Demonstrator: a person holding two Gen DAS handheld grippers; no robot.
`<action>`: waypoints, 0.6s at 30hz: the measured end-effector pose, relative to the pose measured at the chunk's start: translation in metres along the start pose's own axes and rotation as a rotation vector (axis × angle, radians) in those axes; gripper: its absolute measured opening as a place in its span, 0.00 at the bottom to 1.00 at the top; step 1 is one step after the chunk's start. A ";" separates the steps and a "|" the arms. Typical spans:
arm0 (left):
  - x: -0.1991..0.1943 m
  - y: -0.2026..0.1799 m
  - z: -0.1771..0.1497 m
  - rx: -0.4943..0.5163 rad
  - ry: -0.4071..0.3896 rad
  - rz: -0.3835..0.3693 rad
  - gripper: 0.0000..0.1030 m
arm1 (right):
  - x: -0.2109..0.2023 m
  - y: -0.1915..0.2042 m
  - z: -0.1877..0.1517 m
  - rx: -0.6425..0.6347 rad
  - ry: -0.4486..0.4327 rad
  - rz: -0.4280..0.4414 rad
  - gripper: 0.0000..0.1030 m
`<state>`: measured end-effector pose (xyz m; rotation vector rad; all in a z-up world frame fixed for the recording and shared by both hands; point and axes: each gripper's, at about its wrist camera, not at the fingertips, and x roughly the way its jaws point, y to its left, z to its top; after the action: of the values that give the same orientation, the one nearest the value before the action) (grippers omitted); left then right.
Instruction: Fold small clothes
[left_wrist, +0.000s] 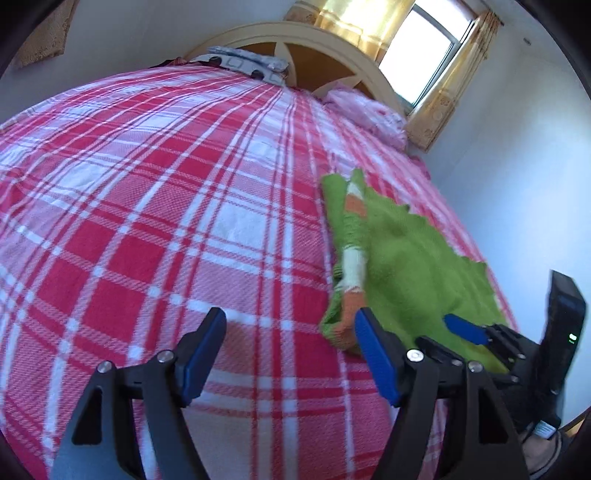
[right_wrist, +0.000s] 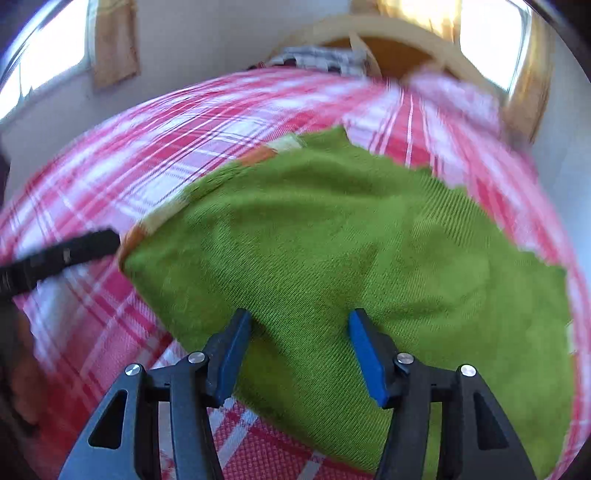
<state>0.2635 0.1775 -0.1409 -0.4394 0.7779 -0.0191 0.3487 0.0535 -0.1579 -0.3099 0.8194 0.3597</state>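
Your left claw (left_wrist: 291, 332) is spread, empty, over bare plaid bed (left_wrist: 147, 184); the green garment (left_wrist: 406, 266) lies just right of it, long axis running near to far. Your right claw (right_wrist: 299, 332) is spread too, pinching nothing, right over the garment's near edge, so it's nearer.

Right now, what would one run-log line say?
left gripper: open, empty | right gripper: open over green knitted garment | garment flat on red-and-white checked bedspread

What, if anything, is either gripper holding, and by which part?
Nothing is held. The left gripper and right gripper both stand open above the green garment.
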 end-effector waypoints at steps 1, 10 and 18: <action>-0.001 0.000 0.001 0.019 0.007 0.022 0.72 | -0.005 -0.001 -0.004 0.006 -0.002 0.015 0.56; -0.004 0.004 0.002 0.103 0.022 0.167 0.73 | -0.009 -0.005 -0.012 0.022 0.000 0.050 0.56; 0.000 0.003 0.001 0.119 0.037 0.191 0.73 | -0.018 0.021 0.017 -0.011 -0.066 0.097 0.56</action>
<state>0.2636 0.1806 -0.1413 -0.2513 0.8483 0.1041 0.3389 0.0760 -0.1359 -0.2678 0.7690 0.4629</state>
